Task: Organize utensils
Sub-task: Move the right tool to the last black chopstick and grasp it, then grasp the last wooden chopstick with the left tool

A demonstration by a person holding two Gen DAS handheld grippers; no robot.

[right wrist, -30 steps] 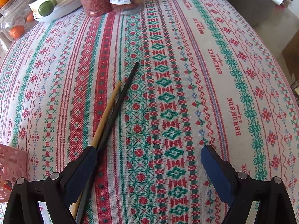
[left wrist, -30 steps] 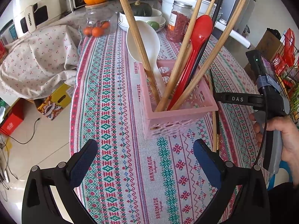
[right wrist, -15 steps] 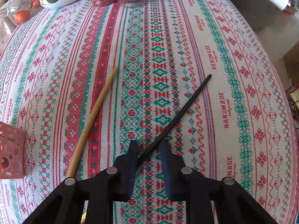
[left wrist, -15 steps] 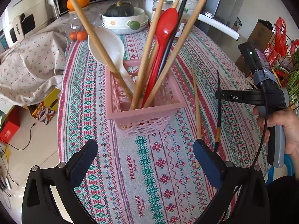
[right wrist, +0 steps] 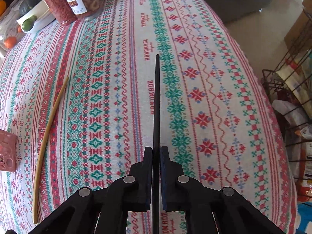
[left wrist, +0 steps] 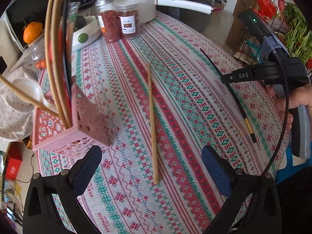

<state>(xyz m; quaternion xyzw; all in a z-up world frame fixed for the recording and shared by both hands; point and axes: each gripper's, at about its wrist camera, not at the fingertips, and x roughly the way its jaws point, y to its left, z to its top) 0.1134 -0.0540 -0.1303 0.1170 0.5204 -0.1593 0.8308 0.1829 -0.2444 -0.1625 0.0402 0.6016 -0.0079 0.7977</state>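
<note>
- A table is covered by a patterned tablecloth striped in red, green and white, with "HANDMADE" printed on it.
- Pale floor is seen beyond the far right table edge.
- A black wire rack holding packets is set on the right, and a cardboard box stands further back.
- A floral cloth is draped at the left.
- Daylight falls brightly from the far right.
</note>
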